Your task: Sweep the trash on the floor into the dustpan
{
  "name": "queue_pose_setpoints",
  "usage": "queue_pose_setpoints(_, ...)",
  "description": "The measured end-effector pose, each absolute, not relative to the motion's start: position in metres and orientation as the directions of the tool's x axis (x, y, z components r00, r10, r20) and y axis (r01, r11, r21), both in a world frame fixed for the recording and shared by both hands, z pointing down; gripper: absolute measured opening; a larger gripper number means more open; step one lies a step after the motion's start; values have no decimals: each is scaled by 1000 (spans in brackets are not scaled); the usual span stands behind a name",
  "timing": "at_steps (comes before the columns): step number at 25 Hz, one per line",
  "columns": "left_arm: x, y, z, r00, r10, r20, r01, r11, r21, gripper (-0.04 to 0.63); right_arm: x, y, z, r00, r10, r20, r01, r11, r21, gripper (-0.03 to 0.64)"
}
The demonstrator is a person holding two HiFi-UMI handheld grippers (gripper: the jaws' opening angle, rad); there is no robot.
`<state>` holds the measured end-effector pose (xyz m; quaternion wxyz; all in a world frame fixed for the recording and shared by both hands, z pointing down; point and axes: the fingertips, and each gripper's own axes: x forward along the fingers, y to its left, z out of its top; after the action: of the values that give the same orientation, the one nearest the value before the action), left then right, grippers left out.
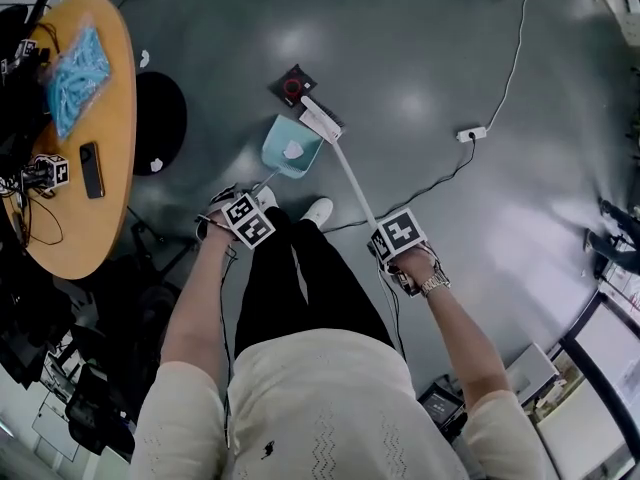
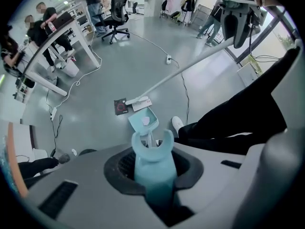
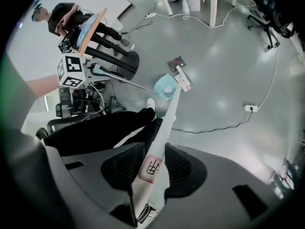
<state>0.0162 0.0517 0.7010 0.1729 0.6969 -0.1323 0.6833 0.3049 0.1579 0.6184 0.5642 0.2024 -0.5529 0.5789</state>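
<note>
Inspecting, we find the left claw (image 2: 151, 168) pinching the dustpan (image 1: 291, 146) handle, mouth set beside the broom (image 1: 322, 120), whose pole the right claw (image 3: 151, 170) clamps for reach.

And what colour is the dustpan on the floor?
Pale teal, a light blue-green. The dustpan shows best in the head view.

Pale blue dustpan (image 1: 279, 138); white trash (image 1: 293, 150) inside; white broom (image 1: 352, 178); grey floor (image 1: 430, 58); black packet (image 1: 293, 87), red ring; orange table (image 1: 112, 118), frame left.
</note>
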Motion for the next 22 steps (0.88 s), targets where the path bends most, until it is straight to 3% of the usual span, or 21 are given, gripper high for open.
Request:
queue_pose_setpoints(8,-6,46,703,75,46,996,-432,-899,74,92,244,169,590,-368,474,800,-832,216,-511,138)
queue_pose_setpoints(14,-24,48,699,145,32,989,-578,-809,111,92,203,159,539,-693,377,614,-714,-239,-658,138)
queue_pose_setpoints(22,-106,26,678,186,4,983,-694,-707,134,92,188,133,482,-740,219,636,-667,-360,-652,138)
